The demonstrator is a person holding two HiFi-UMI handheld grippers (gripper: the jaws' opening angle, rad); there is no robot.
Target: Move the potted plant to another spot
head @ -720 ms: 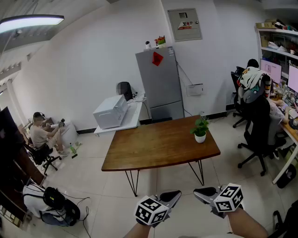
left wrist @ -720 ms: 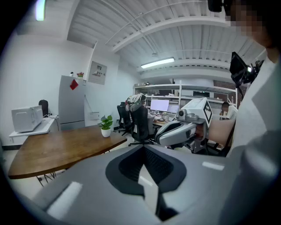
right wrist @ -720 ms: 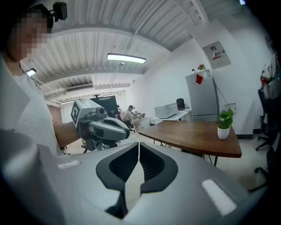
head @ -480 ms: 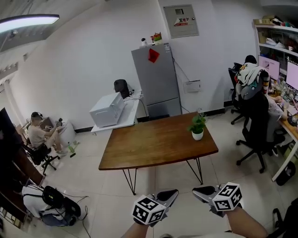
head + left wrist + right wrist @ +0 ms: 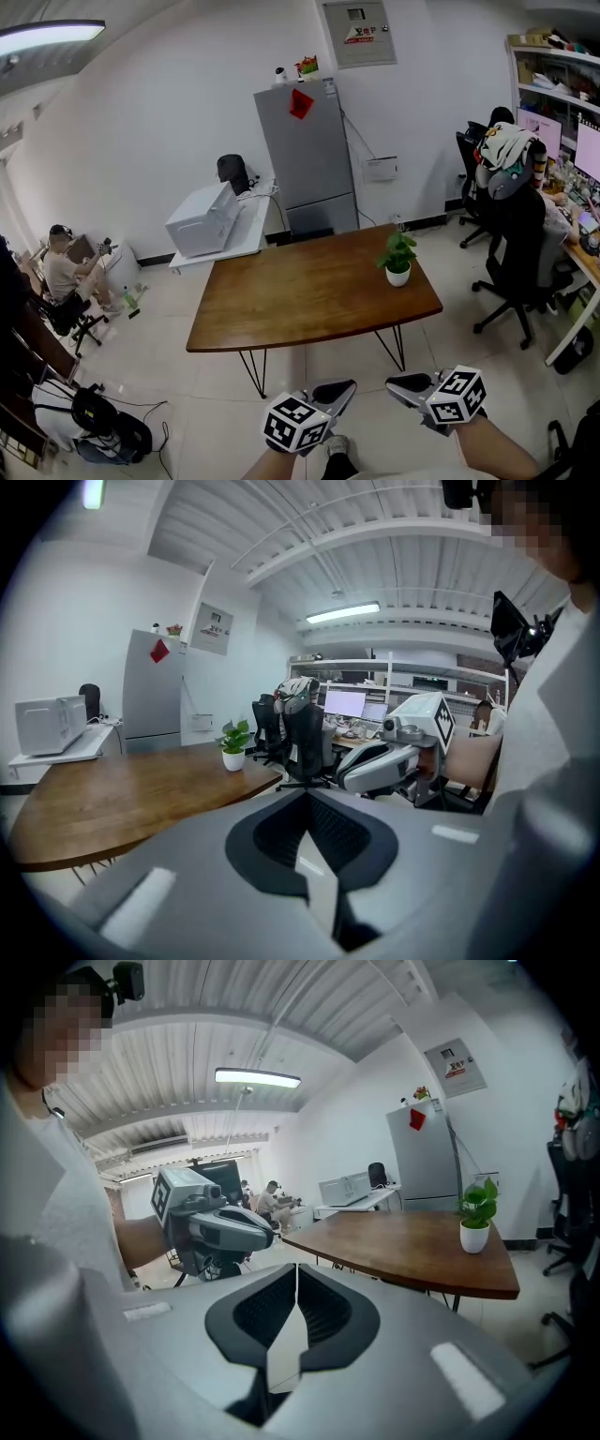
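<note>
A small potted plant with green leaves in a white pot stands near the right end of a brown wooden table. It is also in the left gripper view as the plant and in the right gripper view as the plant. My left gripper and right gripper hang side by side at the bottom of the head view, well short of the table's near edge. Both are shut with nothing between the jaws, as my left gripper and right gripper show close up.
A grey fridge stands against the back wall, with a white box on a low white table beside it. Black office chairs and a desk fill the right side. A seated person and a backpack are at the left.
The head view has shifted a little: the fridge and the table's left end sit further left. Both grippers keep their place at the bottom, still shut. The plant has not moved on the table.
</note>
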